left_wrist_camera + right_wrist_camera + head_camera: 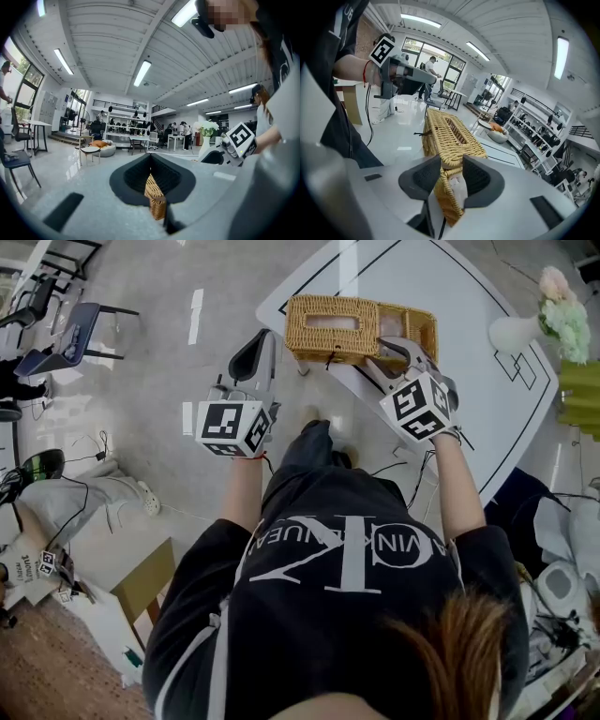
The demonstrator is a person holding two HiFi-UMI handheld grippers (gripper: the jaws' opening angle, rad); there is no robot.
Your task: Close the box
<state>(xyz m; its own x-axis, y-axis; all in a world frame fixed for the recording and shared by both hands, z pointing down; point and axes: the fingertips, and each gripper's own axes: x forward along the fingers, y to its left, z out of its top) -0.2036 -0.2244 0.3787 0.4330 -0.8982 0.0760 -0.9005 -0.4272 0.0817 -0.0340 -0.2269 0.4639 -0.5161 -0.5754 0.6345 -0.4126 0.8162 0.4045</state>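
The right gripper (451, 159) stands open astride the near end of the box (433, 136): press the lid (457, 131) down until its edge seats — without pinching the white lining (459, 192) — and let the left gripper (151, 161), jaws narrow around a wicker sliver, steady the far end. The box is woven wicker, slot-topped, on the white table (422, 277).

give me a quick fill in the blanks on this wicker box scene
The wicker box stands on a ____ table.
The white vase near the table's edge holds ____.
The gripper whose jaws straddle the box end nearer the vase is the person's ____ one.
Missing words: white; flowers; right
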